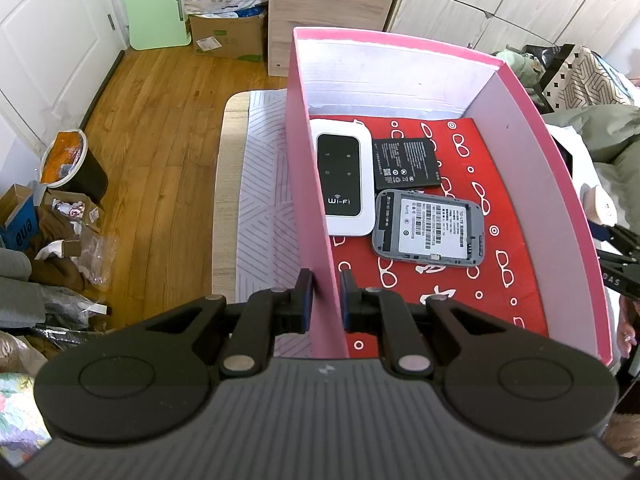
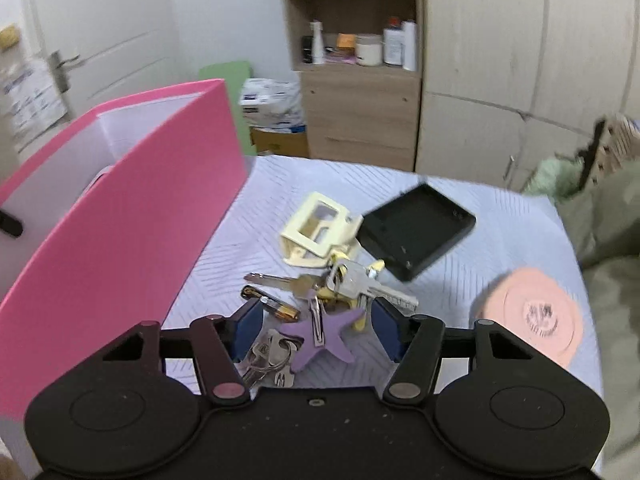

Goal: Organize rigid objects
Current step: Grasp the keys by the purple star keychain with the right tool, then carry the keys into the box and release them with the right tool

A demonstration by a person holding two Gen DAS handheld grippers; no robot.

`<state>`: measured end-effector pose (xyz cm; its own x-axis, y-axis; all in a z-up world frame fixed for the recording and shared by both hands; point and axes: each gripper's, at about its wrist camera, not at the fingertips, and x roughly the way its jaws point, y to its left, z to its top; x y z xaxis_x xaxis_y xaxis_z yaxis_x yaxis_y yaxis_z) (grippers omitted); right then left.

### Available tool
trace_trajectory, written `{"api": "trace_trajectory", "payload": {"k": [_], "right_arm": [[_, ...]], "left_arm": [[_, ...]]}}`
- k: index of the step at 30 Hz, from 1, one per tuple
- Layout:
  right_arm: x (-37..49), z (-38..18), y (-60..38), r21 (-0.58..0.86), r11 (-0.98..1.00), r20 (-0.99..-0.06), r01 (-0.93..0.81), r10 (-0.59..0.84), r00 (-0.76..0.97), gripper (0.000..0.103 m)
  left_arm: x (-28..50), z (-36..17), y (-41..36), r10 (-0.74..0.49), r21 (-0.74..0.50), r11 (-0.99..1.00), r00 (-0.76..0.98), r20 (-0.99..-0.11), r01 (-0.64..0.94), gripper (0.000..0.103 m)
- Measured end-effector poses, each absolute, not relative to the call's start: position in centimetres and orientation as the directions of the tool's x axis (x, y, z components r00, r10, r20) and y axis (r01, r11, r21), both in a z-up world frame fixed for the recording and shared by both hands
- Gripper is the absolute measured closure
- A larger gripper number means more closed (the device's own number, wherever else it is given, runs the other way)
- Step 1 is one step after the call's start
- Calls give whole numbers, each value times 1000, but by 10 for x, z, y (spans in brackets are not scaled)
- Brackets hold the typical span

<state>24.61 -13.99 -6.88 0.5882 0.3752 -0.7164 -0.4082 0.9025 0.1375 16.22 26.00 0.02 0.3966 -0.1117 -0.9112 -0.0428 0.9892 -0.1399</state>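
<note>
A pink box (image 1: pixel 312 200) with a red patterned bottom holds a white Wi-Fi router (image 1: pixel 344 180), a black battery (image 1: pixel 406 164) and a grey device back (image 1: pixel 430 228). My left gripper (image 1: pixel 326 292) is shut on the box's left wall. In the right wrist view the pink box (image 2: pixel 120 220) stands at the left. My right gripper (image 2: pixel 316 330) is open and low over the cloth, with a purple starfish keyring (image 2: pixel 324 340) between its pads. The bunch of keys (image 2: pixel 360 284) lies just ahead, and a small gold-tipped battery (image 2: pixel 272 304) rests by the left pad.
A cream plastic frame (image 2: pixel 316 224) and a black cover (image 2: pixel 416 228) lie beyond the keys. A pink round disc (image 2: pixel 536 316) sits at the right. The patterned cloth (image 2: pixel 480 208) covers the table. A bin (image 1: pixel 76 168) and clutter stand on the wooden floor at the left.
</note>
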Motion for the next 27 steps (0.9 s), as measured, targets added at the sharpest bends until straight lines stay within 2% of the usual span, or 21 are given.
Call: {"api": "trace_trajectory", "payload": {"k": [2,3,4,18,23,27], "right_arm": [[247,-76,-141,167,905,-719,-390,383,580,45],[248,-79,-141,175,908,-723,-381,381,577,52],[248,-82,-141,176,912,-727,-370,374,576,53],[239,-76,-155,250,919,-690,-305,390,610,57],[233,-55,-153,226,917,-664,-330,393,636,57],[224,-19,-142,189,891,-607,-412,436,664,57]], "left_arm": [[162,0,260,-112,-141,989,397,-911,-44,91],[162,0,260,-112,-142,989,397,-911,-45,91],[162,0,260,-112,-142,989,397,-911,-44,91],[162,1,262,-117,-149,988,395,-911,-50,91],[162,1,262,-118,-150,988,396,-911,-49,91],[163,1,262,-122,-156,986,394,-911,-54,91]]}}
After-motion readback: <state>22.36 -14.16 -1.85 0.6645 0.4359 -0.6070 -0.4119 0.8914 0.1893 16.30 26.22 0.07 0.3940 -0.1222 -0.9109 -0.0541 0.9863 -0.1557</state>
